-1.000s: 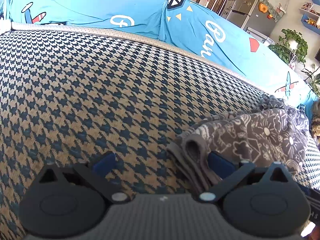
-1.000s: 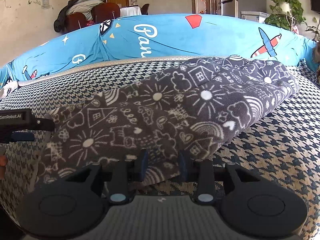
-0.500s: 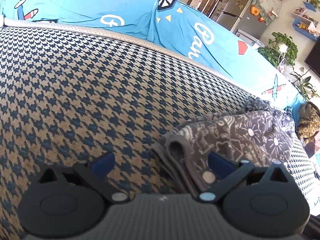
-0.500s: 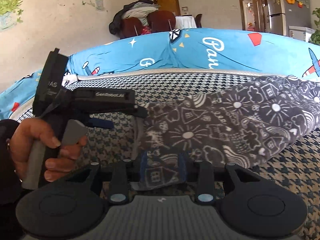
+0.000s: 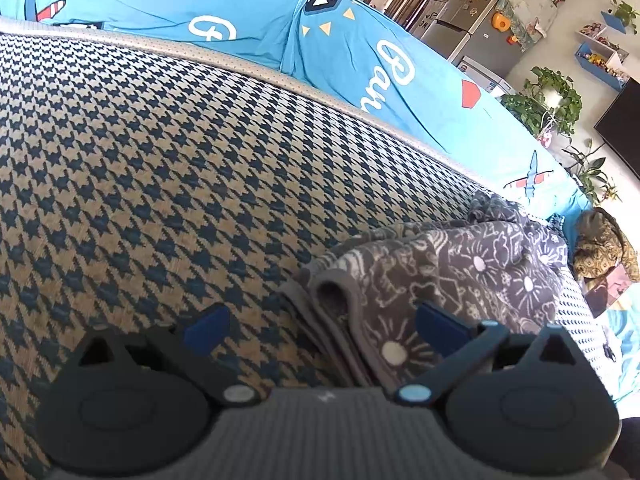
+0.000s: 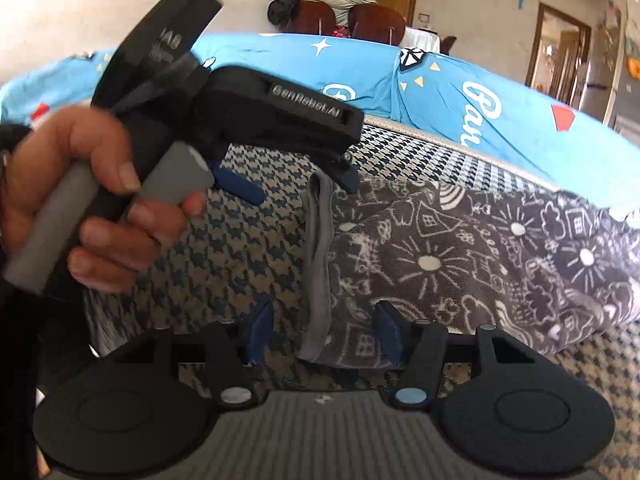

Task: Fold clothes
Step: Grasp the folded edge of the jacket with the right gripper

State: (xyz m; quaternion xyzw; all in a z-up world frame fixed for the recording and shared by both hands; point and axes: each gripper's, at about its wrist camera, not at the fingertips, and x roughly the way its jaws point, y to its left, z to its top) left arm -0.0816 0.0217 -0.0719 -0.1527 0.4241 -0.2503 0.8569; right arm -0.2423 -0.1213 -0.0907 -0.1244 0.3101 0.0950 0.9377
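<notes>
A grey garment printed with white suns and houses (image 5: 460, 264) lies folded on the houndstooth sofa seat (image 5: 160, 168). My left gripper (image 5: 322, 326) stands open, low over the seat, with the garment's folded left edge between its blue fingers (image 5: 438, 326). In the right wrist view the garment (image 6: 440, 256) shows a plain grey hem (image 6: 318, 264) at its left end. That hem lies between the jaws of my right gripper (image 6: 324, 320), which are opening and no longer press it. The left gripper (image 6: 294, 186), held by a hand (image 6: 100, 200), hovers at the hem's far end.
A blue sofa back cover with planes and lettering (image 5: 280, 32) runs behind the seat. A brown mottled thing (image 5: 600, 248) lies at the right end of the sofa. Beyond are a fridge (image 5: 480, 28), potted plants (image 5: 548, 100) and chairs with clothes (image 6: 344, 4).
My right gripper slid left along the garment to its hem end and its jaws spread off the fabric. The hand with the left gripper came close into its view. The left gripper tilted slightly.
</notes>
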